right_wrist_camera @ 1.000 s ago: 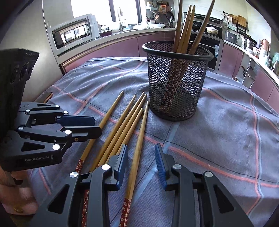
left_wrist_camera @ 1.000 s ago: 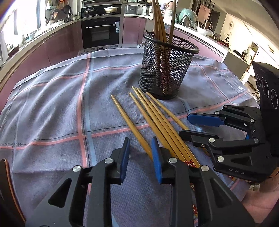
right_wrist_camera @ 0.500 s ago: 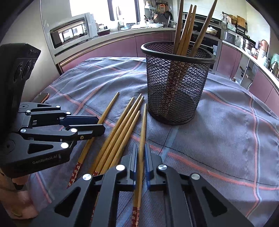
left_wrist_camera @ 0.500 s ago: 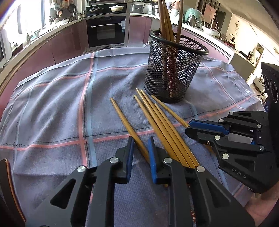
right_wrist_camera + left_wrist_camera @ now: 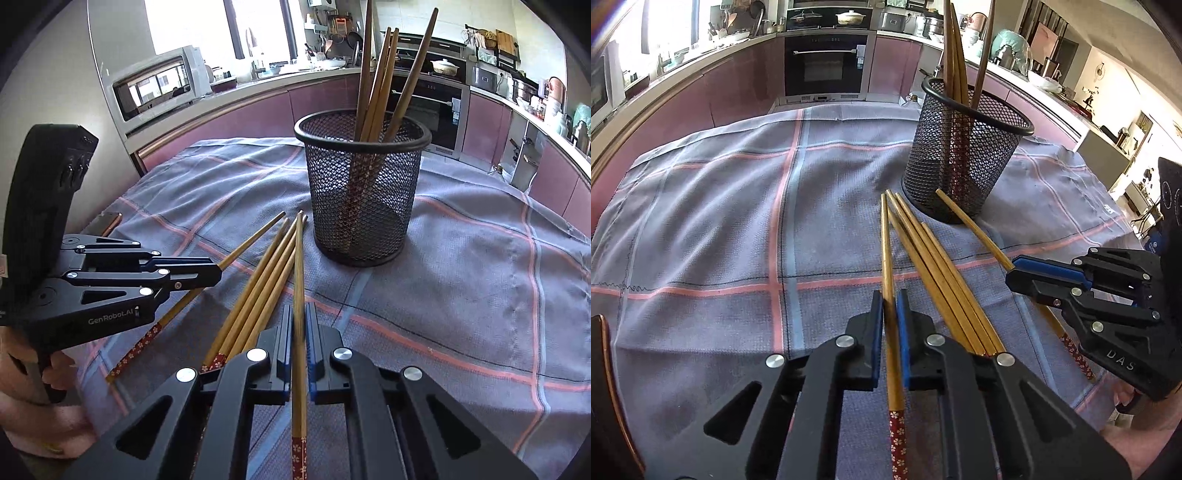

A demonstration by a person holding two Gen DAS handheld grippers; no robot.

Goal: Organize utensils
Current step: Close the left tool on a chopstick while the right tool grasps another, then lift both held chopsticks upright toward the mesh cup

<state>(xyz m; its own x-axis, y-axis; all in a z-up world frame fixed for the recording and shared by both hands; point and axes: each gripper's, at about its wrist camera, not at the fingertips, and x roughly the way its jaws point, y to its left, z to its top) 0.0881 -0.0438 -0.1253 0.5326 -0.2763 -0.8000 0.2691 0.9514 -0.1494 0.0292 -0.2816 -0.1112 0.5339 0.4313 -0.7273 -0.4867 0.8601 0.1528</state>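
From the left wrist view, the left hand-held gripper (image 5: 890, 325) is clamped on a slim golden bamboo chopstick with a red flowered handle (image 5: 887, 258). Its tip points toward the black wire-mesh cup (image 5: 964, 155), which stands upright on the grey plaid-clothed surface (image 5: 720, 221) and already holds a few chopsticks. Just to the cup's near side lies a loose bundle of matching bamboo chopsticks (image 5: 934, 266), touching one another. The right hand-held gripper (image 5: 1019, 271) sits to the cup's near right, closed on another chopstick.

From the right wrist view, the right hand-held gripper (image 5: 299, 336) pinches its own flowered-handle bamboo chopstick (image 5: 298, 273) between the blue pads (image 5: 312, 343), tip aimed at the cup (image 5: 364, 192). The left hand-held gripper (image 5: 212, 273) grips its stick well off to the cup's near left.

These sticks look light, stiff and smooth-lacquered, so I'd guess they pivot or slip easily; a hold nearer the middle, as here, seems steadier than one at the patterned end.
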